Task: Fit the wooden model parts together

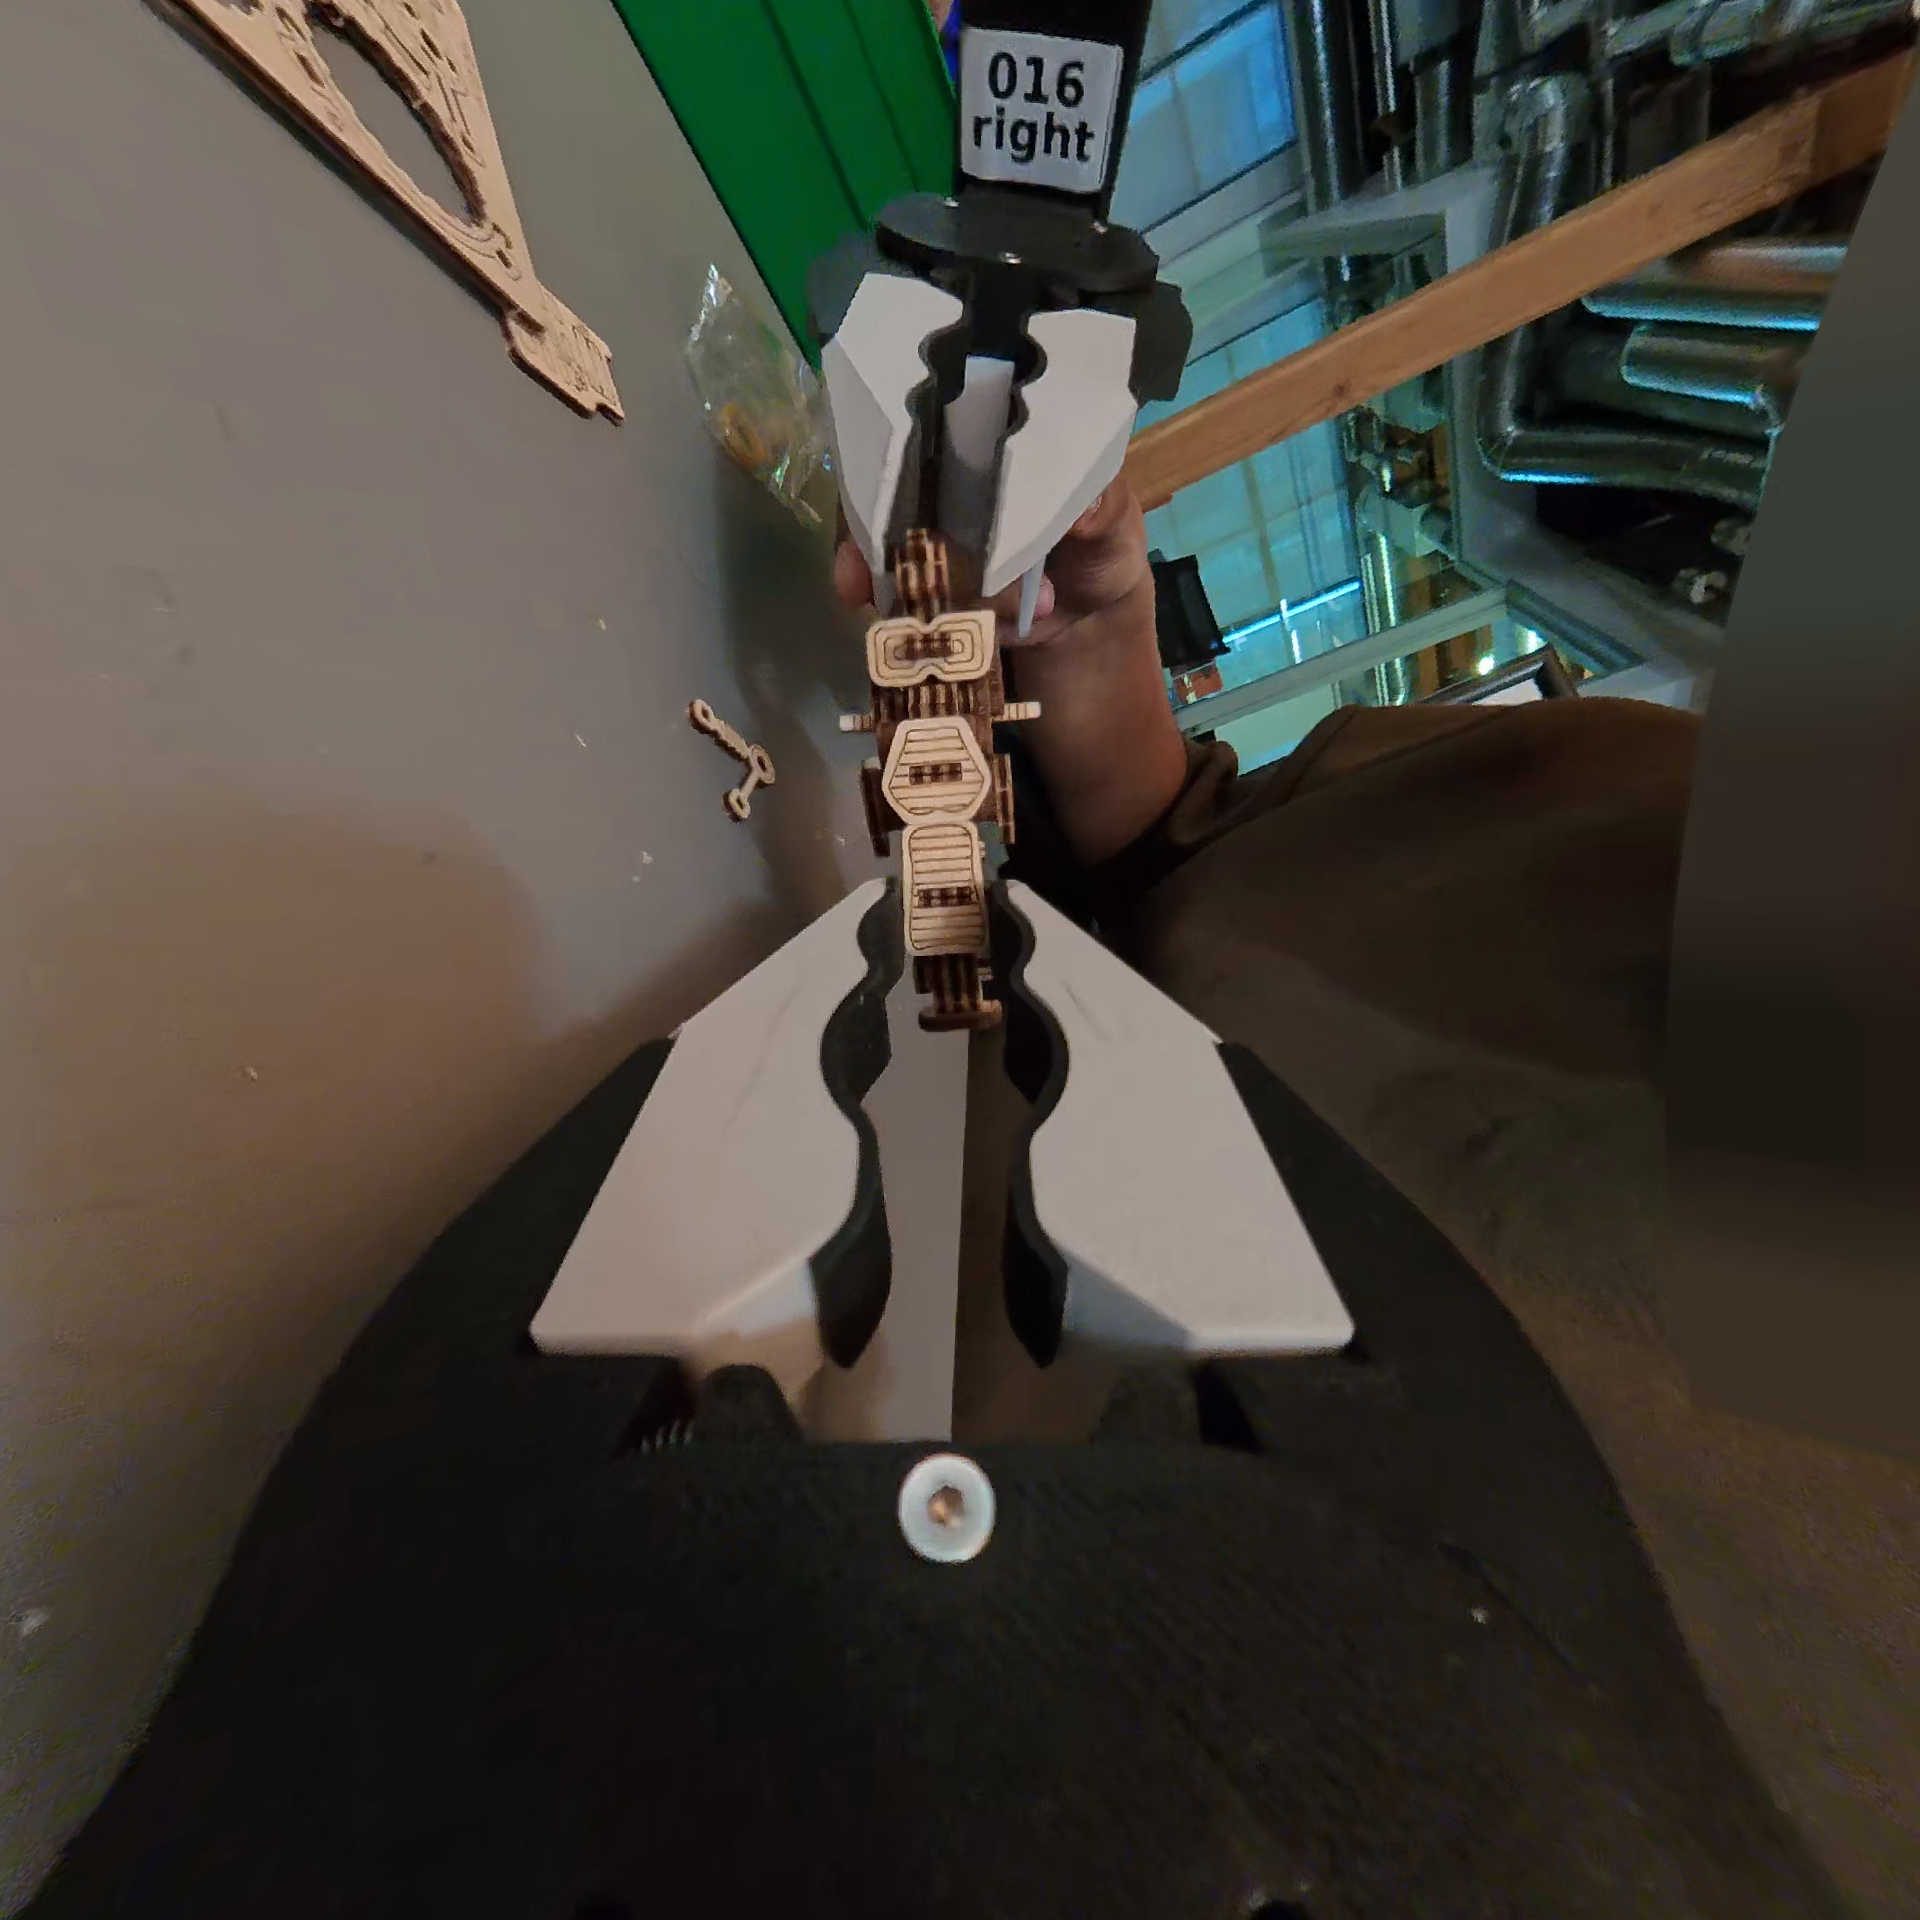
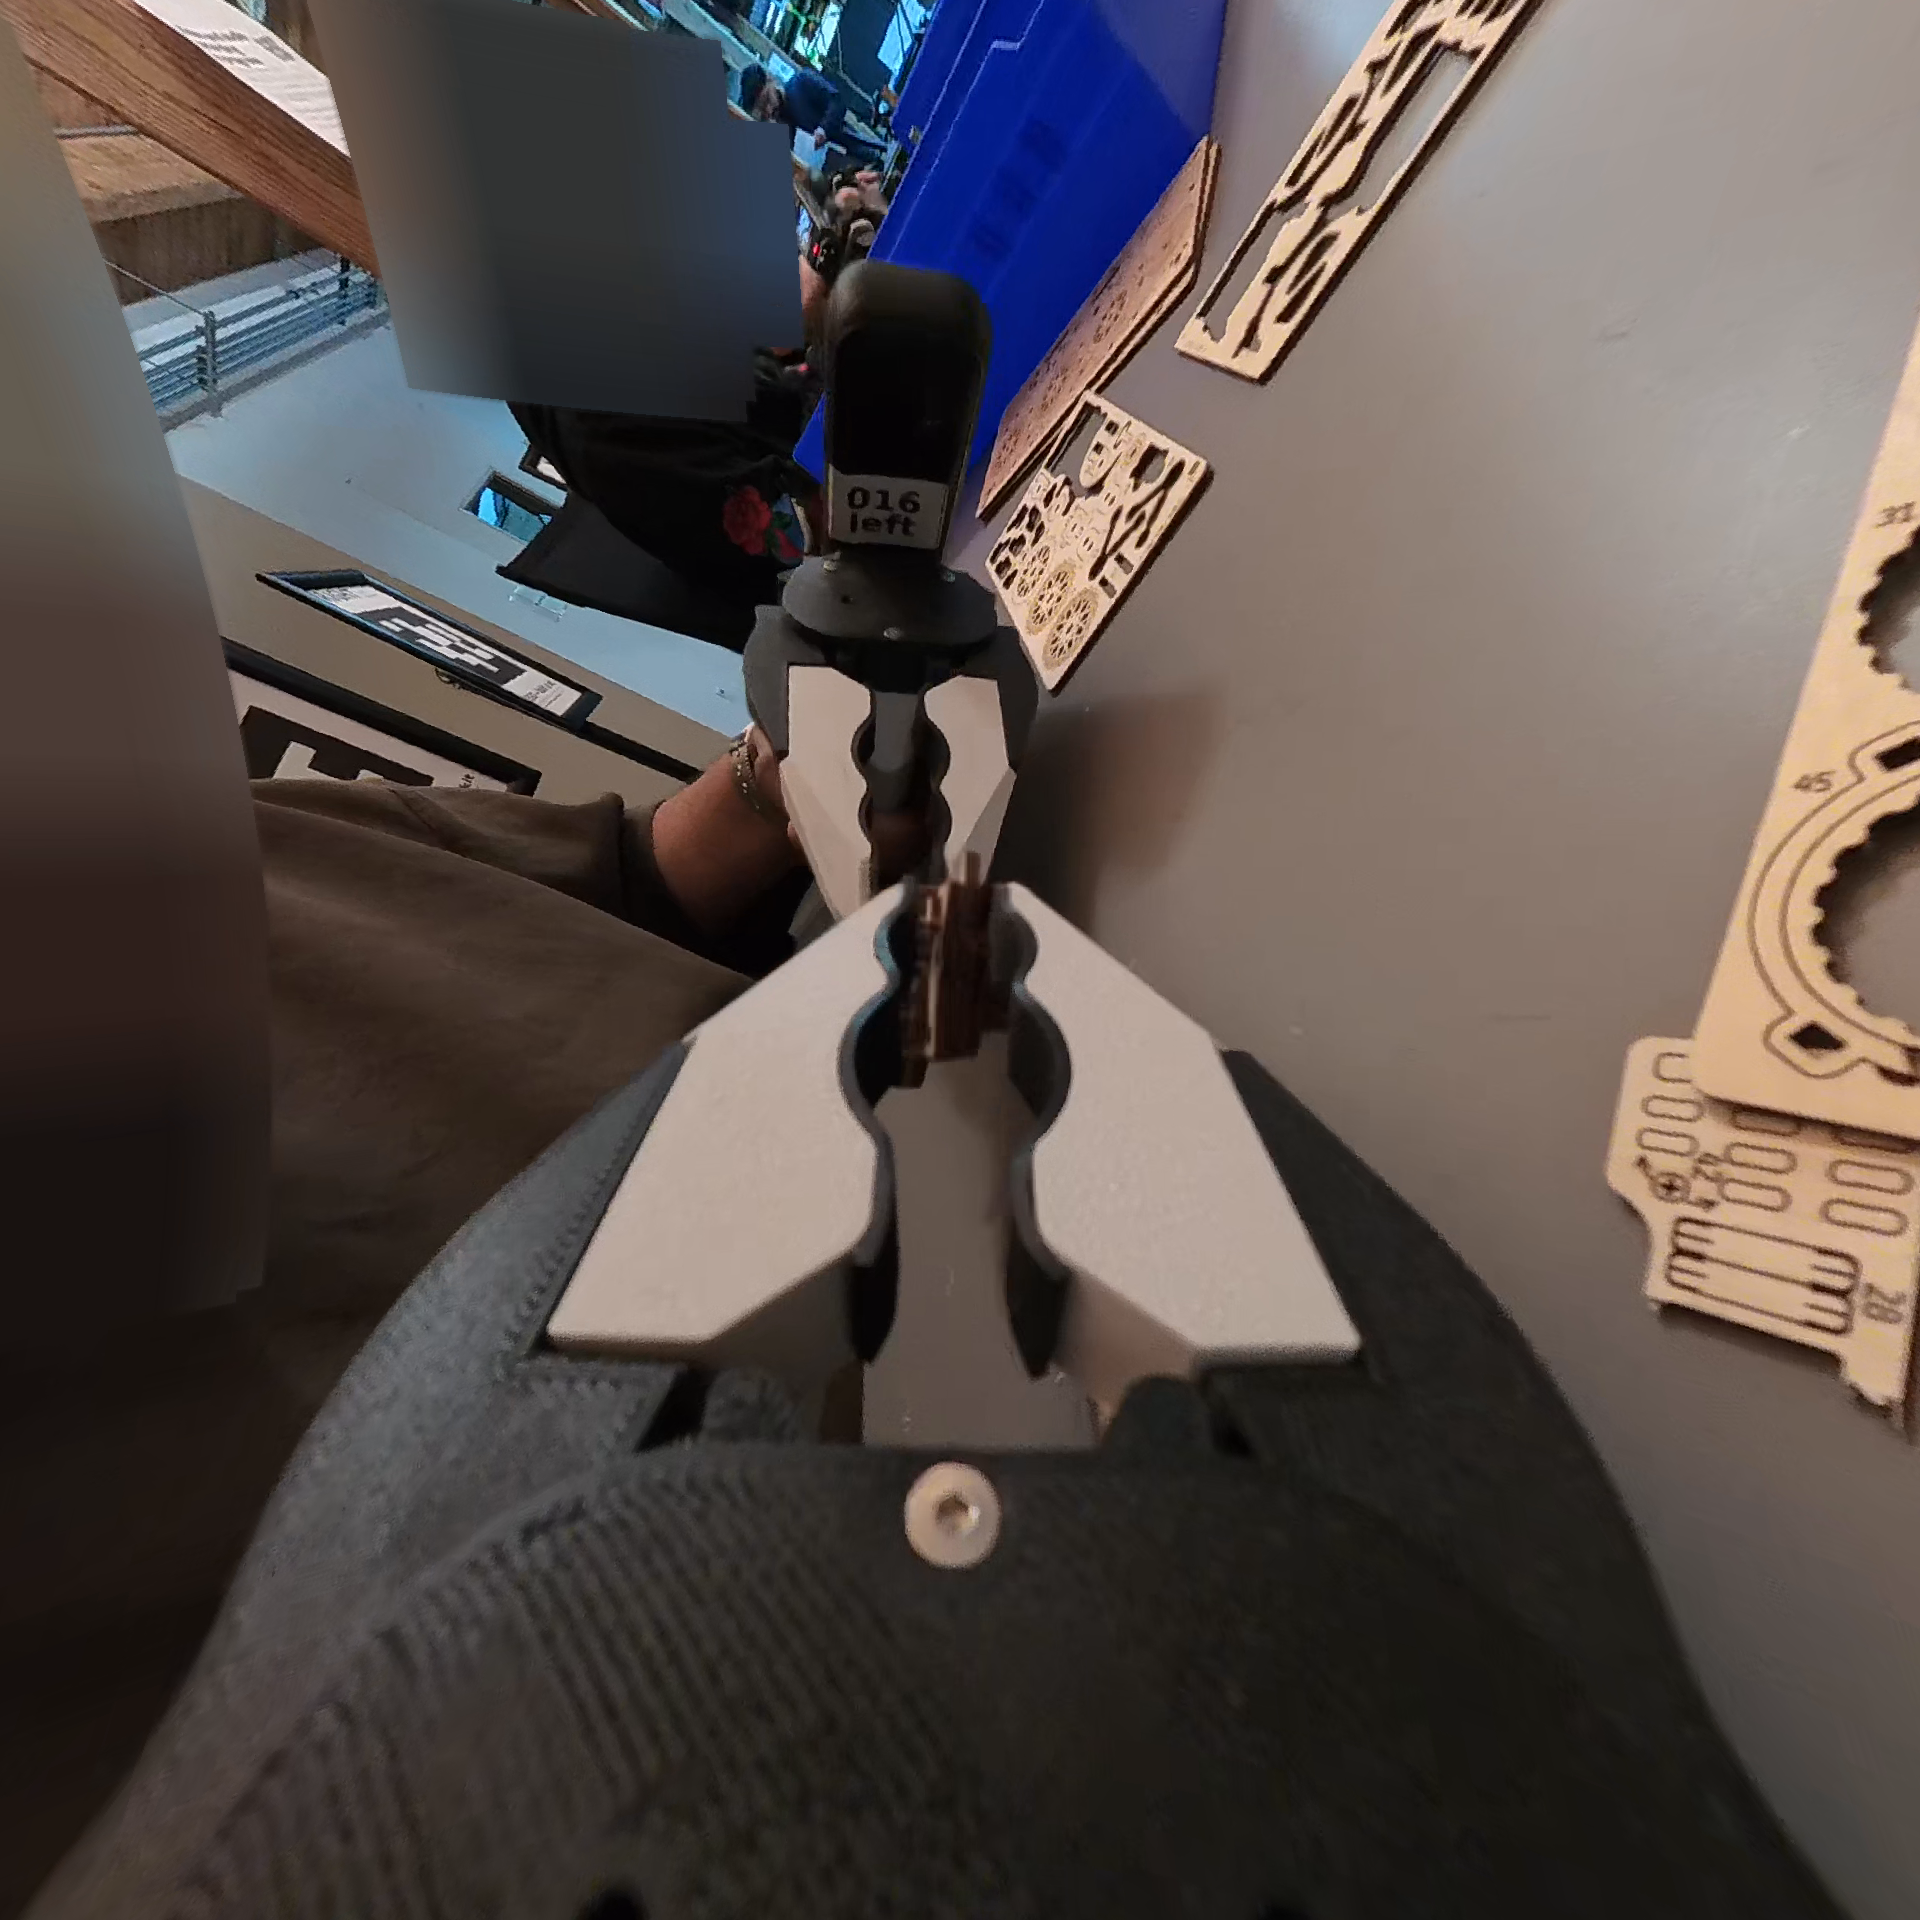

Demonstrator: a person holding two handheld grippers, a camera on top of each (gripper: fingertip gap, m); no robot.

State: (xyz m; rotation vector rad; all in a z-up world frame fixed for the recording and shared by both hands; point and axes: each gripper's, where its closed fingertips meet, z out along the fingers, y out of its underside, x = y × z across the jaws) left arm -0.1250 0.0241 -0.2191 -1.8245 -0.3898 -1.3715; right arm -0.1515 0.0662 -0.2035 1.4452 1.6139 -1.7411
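A long, narrow wooden model point(image 1: 940, 790), built of layered laser-cut pieces with engraved pale panels, is held in the air between both grippers. My left gripper point(image 1: 945, 914) is shut on its near end. My right gripper point(image 2: 948, 920) is shut on its other end; the model shows there edge-on as dark stacked layers point(image 2: 951, 987). In the left wrist view the right gripper point(image 1: 940, 582) faces me across the model. In the right wrist view the left gripper point(image 2: 909, 862) faces me, its tips close behind the model. A small loose wooden part point(image 1: 736, 756) lies on the grey table.
Laser-cut plywood sheets lie on the grey table point(image 1: 312, 831): one at upper left point(image 1: 416, 187), several to the right point(image 2: 1808, 935) and farther off point(image 2: 1101, 540). A clear bag point(image 1: 753, 405), a green bin point(image 1: 821, 135) and a blue bin point(image 2: 1039, 156) are near. A person's arms hold the grippers. My hands' fingertips stand some 6 centimetres from each other.
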